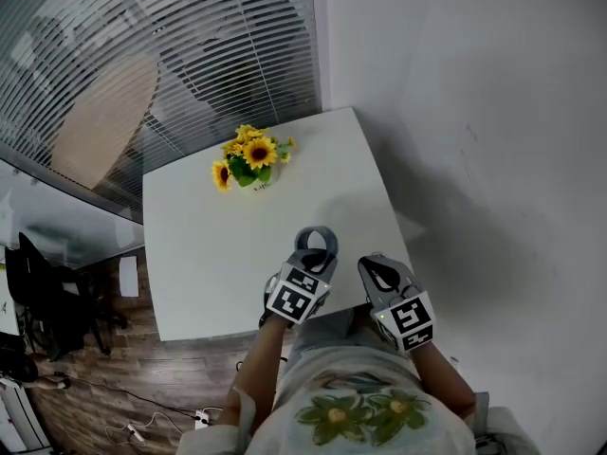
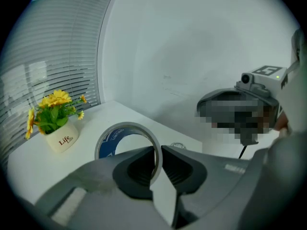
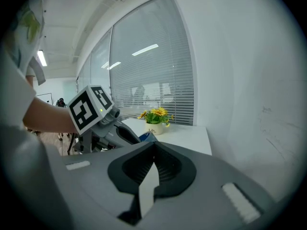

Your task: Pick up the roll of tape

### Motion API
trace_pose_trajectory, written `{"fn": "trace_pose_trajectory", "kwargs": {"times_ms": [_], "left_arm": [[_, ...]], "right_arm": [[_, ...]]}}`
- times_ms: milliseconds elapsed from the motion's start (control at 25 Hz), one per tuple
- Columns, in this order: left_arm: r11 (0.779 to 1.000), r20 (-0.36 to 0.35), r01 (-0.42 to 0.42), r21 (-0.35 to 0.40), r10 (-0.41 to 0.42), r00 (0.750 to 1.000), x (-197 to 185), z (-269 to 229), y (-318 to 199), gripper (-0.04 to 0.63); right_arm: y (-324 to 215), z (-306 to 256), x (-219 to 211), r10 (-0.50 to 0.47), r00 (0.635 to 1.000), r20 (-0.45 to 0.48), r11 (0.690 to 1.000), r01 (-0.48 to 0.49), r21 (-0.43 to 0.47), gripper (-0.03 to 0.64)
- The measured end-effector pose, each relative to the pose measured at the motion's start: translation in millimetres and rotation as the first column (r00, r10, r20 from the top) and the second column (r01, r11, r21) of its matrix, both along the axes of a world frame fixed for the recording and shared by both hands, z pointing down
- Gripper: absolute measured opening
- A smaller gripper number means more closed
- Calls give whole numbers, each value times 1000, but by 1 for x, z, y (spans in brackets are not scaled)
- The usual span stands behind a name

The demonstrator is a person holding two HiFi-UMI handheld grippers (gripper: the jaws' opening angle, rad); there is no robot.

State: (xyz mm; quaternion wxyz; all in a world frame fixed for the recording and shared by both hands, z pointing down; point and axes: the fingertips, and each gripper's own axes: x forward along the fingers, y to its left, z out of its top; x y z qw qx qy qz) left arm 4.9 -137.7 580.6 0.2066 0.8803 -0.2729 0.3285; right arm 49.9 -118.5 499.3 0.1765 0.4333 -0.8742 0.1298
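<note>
White table (image 1: 209,263) by blinds (image 1: 190,45). My left gripper (image 2: 157,164) pinches roll of tape (image 2: 125,125) across thin wall: likely light, stiff, slick ring; right gripper (image 3: 153,164) closed, empty.

The roll of tape (image 2: 108,145) was grey outside and blue inside. On the white table (image 1: 199,254), yellow sunflowers (image 2: 55,99) with green leaves stood in a white pot (image 2: 61,139) with red lettering. The left gripper (image 2: 158,153) and right gripper (image 3: 153,146) were grey, with black-and-white square markers (image 1: 296,298).

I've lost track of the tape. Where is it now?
Head view, lower centre: the tape is pinched by its wall in the left tongs, over the near edge of the table, just left of the right tongs.
</note>
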Motion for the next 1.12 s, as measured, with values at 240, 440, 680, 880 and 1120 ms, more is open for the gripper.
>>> {"fn": "trace_pose_trajectory", "kwargs": {"times_ms": [240, 440, 680, 880, 1120], "left_arm": [[998, -27, 25, 52, -24, 999, -3, -17, 2, 52], [995, -56, 45, 93, -40, 998, -5, -33, 5, 52], [989, -83, 36, 142, -25, 996, -6, -47, 13, 52], [981, -123, 42, 190, -19, 992, -7, -64, 16, 52], [964, -174, 40, 264, 7, 985, -4, -88, 23, 52]], "right_arm": [[10, -2, -1, -5, 1000, 1, 1000, 5, 7, 0], [16, -5, 1, -1, 1000, -1, 1000, 1, 11, 0], [22, -5, -1, -3, 1000, -7, 1000, 3, 18, 0], [25, -7, -5, -2, 1000, -8, 1000, 2, 26, 0], [32, -15, -10, 1, 1000, 2, 999, -1, 40, 0]]}}
